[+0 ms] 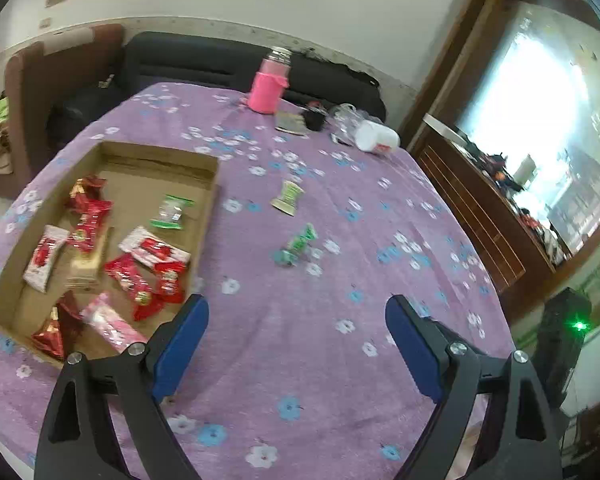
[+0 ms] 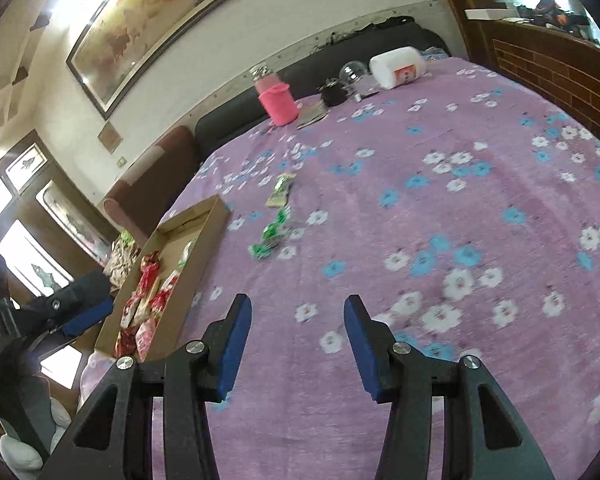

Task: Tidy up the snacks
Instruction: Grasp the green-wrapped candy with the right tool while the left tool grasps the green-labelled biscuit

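Observation:
A shallow cardboard box (image 1: 204,204) (image 2: 204,232) lies on the purple flowered cloth at the left, holding several red, pink and white snack packets (image 1: 140,280) and one green packet (image 1: 172,211). Outside it on the cloth lie a green-and-tan packet (image 1: 287,197) (image 2: 280,191) and green wrapped candies (image 1: 298,246) (image 2: 272,236). My left gripper (image 1: 296,308) stands open over bare cloth just right of the box, nothing between its blue pads. My right gripper (image 2: 298,308) is open too, empty, nearer than the candies. The left gripper's fingers (image 2: 80,308) show at the left edge of the right wrist view.
At the far side of the table stand a pink flask (image 1: 269,84) (image 2: 278,100), a small dark pot (image 1: 314,118), a clear glass (image 2: 352,74) and a toppled white jar (image 1: 376,138) (image 2: 398,66). A dark sofa (image 1: 204,64) lies behind; a wooden sill (image 1: 480,216) runs along the right.

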{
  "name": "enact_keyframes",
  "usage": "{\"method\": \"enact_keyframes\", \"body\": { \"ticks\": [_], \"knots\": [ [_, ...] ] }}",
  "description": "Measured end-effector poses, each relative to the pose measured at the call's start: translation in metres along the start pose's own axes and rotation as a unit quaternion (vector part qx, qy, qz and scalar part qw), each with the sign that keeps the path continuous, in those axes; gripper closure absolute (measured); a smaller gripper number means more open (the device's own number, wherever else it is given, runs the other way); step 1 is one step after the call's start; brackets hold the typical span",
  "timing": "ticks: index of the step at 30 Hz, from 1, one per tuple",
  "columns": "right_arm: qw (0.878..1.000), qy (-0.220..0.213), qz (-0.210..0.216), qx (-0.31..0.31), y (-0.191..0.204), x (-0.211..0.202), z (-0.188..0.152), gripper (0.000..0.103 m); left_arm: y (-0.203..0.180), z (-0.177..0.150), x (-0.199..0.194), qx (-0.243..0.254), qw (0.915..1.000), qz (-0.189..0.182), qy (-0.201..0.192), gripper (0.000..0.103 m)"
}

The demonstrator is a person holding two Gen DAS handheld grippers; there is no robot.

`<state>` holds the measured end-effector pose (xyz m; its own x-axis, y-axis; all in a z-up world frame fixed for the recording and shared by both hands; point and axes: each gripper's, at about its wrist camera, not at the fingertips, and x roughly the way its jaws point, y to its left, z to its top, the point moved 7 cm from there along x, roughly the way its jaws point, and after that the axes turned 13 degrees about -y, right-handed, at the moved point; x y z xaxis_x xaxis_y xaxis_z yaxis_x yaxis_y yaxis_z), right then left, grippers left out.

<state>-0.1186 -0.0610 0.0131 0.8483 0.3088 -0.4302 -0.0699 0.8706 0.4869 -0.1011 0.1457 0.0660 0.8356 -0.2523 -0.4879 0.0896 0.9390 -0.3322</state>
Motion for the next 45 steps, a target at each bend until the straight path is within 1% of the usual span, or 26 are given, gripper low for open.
{"method": "enact_keyframes", "body": {
  "ticks": [3, 6, 8, 12, 18, 22, 24, 25, 26, 27, 28, 31, 35, 37, 38, 39, 41, 43, 44, 45],
  "knots": [
    [1.000, 0.000, -0.014, 0.003, -0.017, 0.004, 0.015, 0.051, 0.022, 0.006, -0.002, -0.019, 0.9996, 0.018, -0.001, 0.013],
    [1.000, 0.018, 0.004, 0.019, -0.022, 0.020, 0.024, 0.051, 0.042, 0.010, -0.003, -0.028, 0.9990, 0.036, -0.006, 0.013],
    [0.999, 0.039, 0.015, 0.015, -0.016, 0.038, 0.025, 0.051, 0.050, 0.011, -0.001, -0.031, 0.9987, 0.039, -0.006, 0.013],
    [0.996, 0.080, 0.026, -0.004, 0.005, 0.085, 0.020, 0.051, 0.052, 0.007, 0.009, -0.026, 0.9991, 0.033, 0.007, 0.013],
    [0.993, 0.114, 0.024, -0.021, 0.036, 0.147, 0.013, 0.051, 0.055, 0.004, 0.015, 0.004, 0.9995, 0.026, 0.019, 0.013],
    [0.991, 0.126, 0.005, -0.046, 0.050, 0.177, 0.004, 0.051, 0.061, 0.018, 0.011, 0.015, 0.9996, 0.025, 0.007, 0.013],
    [0.990, 0.130, -0.011, -0.059, 0.051, 0.188, 0.000, 0.051, 0.061, 0.026, 0.012, 0.020, 0.9995, 0.023, 0.003, 0.013],
    [0.991, 0.120, -0.013, -0.065, 0.052, 0.190, 0.002, 0.054, 0.062, 0.031, 0.015, 0.021, 0.9995, 0.021, 0.003, 0.013],
    [0.990, 0.119, -0.015, -0.071, 0.053, 0.191, 0.001, 0.063, 0.061, 0.035, 0.018, 0.021, 0.9996, 0.018, 0.005, 0.013],
    [0.990, 0.122, -0.014, -0.073, 0.053, 0.192, 0.000, 0.080, 0.060, 0.039, 0.022, 0.020, 0.9997, 0.015, 0.008, 0.013],
    [0.990, 0.119, -0.012, -0.072, 0.052, 0.191, 0.000, 0.080, 0.059, 0.042, 0.027, 0.020, 0.9997, 0.010, 0.012, 0.013],
    [0.992, 0.107, -0.011, -0.070, 0.044, 0.180, 0.004, 0.081, 0.048, 0.052, 0.053, 0.020, 0.9990, -0.013, 0.038, 0.013],
    [0.996, 0.077, -0.013, -0.043, 0.016, 0.157, 0.021, 0.081, 0.028, 0.054, 0.095, 0.038, 0.9960, -0.023, 0.077, 0.014],
    [0.998, 0.058, -0.012, -0.026, -0.001, 0.146, 0.032, 0.081, 0.015, 0.053, 0.128, 0.055, 0.9932, -0.013, 0.102, 0.014],
    [0.999, 0.046, -0.011, -0.019, -0.010, 0.140, 0.037, 0.081, 0.010, 0.052, 0.137, 0.060, 0.9921, -0.017, 0.109, 0.014],
    [0.999, 0.038, -0.013, -0.018, -0.014, 0.137, 0.040, 0.081, 0.002, 0.050, 0.156, 0.067, 0.9903, -0.026, 0.119, 0.014],
    [1.000, 0.023, -0.014, -0.011, -0.025, 0.133, 0.042, 0.081, -0.006, 0.049, 0.185, 0.073, 0.9887, -0.027, 0.128, 0.014],
    [0.999, 0.032, -0.012, 0.004, -0.032, 0.137, 0.039, 0.081, -0.010, 0.045, 0.219, 0.085, 0.9864, -0.009, 0.140, 0.019],
    [0.999, 0.037, -0.006, 0.011, -0.033, 0.139, 0.039, 0.081, -0.012, 0.043, 0.231, 0.095, 0.9851, -0.003, 0.143, 0.031],
    [0.999, 0.036, -0.001, 0.012, -0.032, 0.139, 0.039, 0.081, -0.014, 0.041, 0.241, 0.109, 0.9835, 0.005, 0.145, 0.037]
  ]
}}
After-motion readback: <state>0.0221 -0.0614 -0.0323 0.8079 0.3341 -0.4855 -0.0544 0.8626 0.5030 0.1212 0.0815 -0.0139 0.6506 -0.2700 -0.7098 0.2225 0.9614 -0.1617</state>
